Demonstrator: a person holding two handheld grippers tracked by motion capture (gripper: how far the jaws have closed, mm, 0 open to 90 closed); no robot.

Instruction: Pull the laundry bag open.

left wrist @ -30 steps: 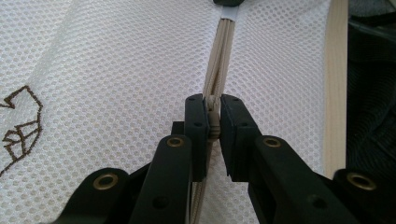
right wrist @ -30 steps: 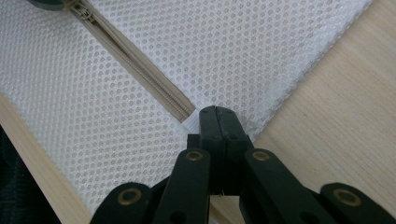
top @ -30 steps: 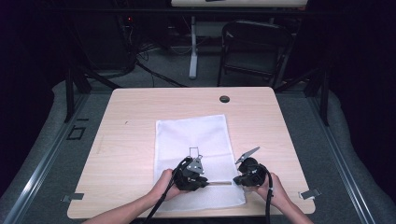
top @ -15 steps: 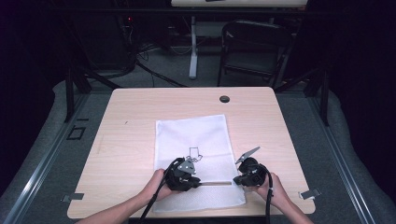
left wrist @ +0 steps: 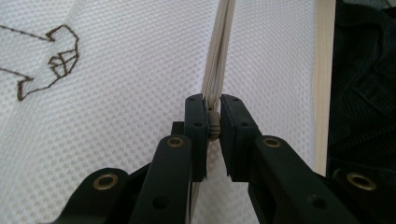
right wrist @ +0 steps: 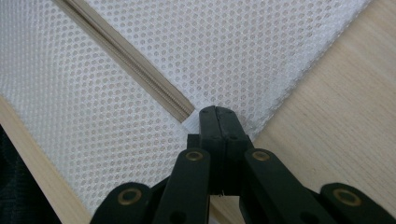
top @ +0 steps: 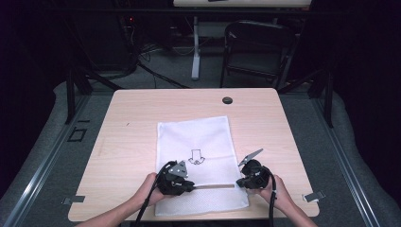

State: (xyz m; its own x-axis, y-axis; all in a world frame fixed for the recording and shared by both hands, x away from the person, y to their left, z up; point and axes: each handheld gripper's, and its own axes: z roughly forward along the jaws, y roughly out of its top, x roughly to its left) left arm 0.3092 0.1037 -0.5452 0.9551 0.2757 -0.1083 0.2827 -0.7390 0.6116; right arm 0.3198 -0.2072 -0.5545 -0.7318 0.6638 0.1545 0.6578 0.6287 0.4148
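On the wooden table (top: 142, 118) in the high view, the left gripper (top: 176, 178) has slid leftward along the white mesh zippered bag (top: 198, 137), lengthening the opened beige zipper (top: 215, 186). Its own view shows it clamped on the zipper pull (left wrist: 214, 125), while the right gripper (right wrist: 218, 116) pinches the bag's end, so unzipping looks well advanced.

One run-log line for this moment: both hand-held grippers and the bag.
left hand-held gripper: shut on zipper pull | right hand-held gripper: shut on bag edge at zipper end | mesh bag: flat on table
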